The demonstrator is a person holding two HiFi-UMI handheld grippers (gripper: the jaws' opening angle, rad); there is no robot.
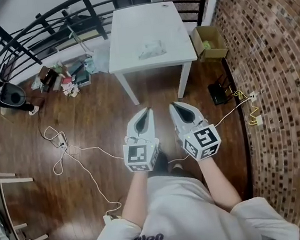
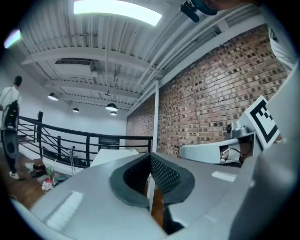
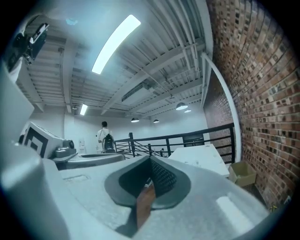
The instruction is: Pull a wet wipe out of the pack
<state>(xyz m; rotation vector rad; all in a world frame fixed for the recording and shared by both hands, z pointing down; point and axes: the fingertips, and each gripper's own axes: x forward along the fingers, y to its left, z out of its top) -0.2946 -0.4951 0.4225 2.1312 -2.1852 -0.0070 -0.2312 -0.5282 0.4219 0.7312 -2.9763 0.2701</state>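
Both grippers held level over the wooden floor (image 1: pixel 87 128), short of the white table (image 1: pixel 125 34). Left hand-held gripper (image 1: pixel 149 110): jaws closed together, nothing between them. Right hand-held gripper (image 1: pixel 173 105): same, jaws pressed tight, empty. Wet wipe pack (image 1: pixel 150 49) lies flat on the table, towards its right side, well apart from both grippers. Cardboard box (image 1: pixel 210 42) on the floor just right of the table, by the brick wall (image 1: pixel 273 77). Black railing (image 1: pixel 44 26) behind.

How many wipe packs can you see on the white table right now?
1. The wet wipe pack lies on the white table, midway across and toward its near edge. No second pack shows in the head view.
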